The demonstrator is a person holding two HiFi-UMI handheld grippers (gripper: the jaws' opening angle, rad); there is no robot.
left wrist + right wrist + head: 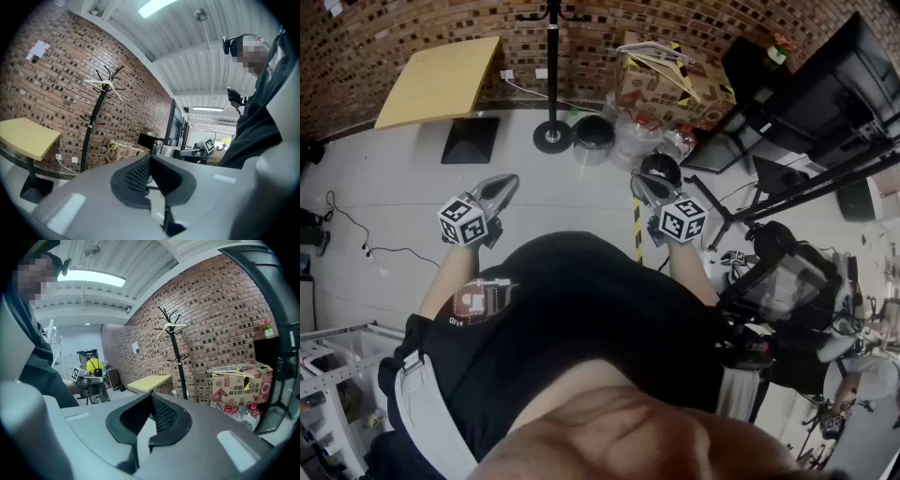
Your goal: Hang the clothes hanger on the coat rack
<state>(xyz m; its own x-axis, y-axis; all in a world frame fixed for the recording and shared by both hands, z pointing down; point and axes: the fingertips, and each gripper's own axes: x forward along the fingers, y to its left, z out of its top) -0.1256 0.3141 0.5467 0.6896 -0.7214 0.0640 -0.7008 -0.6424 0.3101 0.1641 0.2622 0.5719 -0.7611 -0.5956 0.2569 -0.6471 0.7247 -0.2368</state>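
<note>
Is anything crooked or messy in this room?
The clothes hanger hangs lopsided near the top of the coat rack, with one arm dipping lower than the other. Nothing looks spilled or broken.

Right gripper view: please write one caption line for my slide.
Shut, empty right claw faces the coat rack, a pale hanger on its hooks.
</note>
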